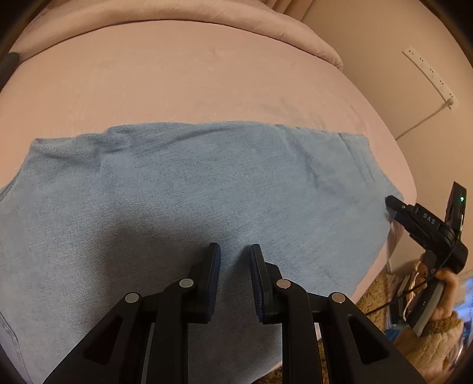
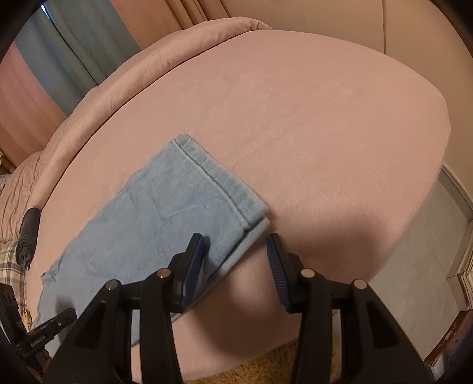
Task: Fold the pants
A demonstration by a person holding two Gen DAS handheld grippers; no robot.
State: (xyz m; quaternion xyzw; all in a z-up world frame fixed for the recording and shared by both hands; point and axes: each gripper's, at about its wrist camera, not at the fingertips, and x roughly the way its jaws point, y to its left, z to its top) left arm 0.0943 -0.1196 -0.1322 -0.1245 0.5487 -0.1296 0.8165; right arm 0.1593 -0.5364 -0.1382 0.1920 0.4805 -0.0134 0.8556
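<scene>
Already the pants (image 2: pixel 153 212) lie doubled leg over leg, flat along the near edge of the bed (image 2: pixel 310 133), hems stacked towards its right end. Both tools hold nothing: the left gripper (image 1: pixel 235 251) hovers over the cloth, slightly parted; the right gripper (image 2: pixel 236 245) stands spread at the hem corner. Probably the crosswise folds remain.

- You're in a home bedroom: the bed (image 2: pixel 325 124), under a pink sheet, fills most of both views.
- A rumpled pink duvet (image 1: pixel 183 20) lies bunched along the bed's far edge.
- Long curtains (image 2: pixel 74 53) hang behind the bed.
- A white power strip (image 1: pixel 430 76) sits on the beige wall beside the bed.
- Shaggy tan carpet (image 2: pixel 266 366) lies below the bed's near edge.
- A plaid cloth (image 2: pixel 11 263) shows at the bed's left side.
</scene>
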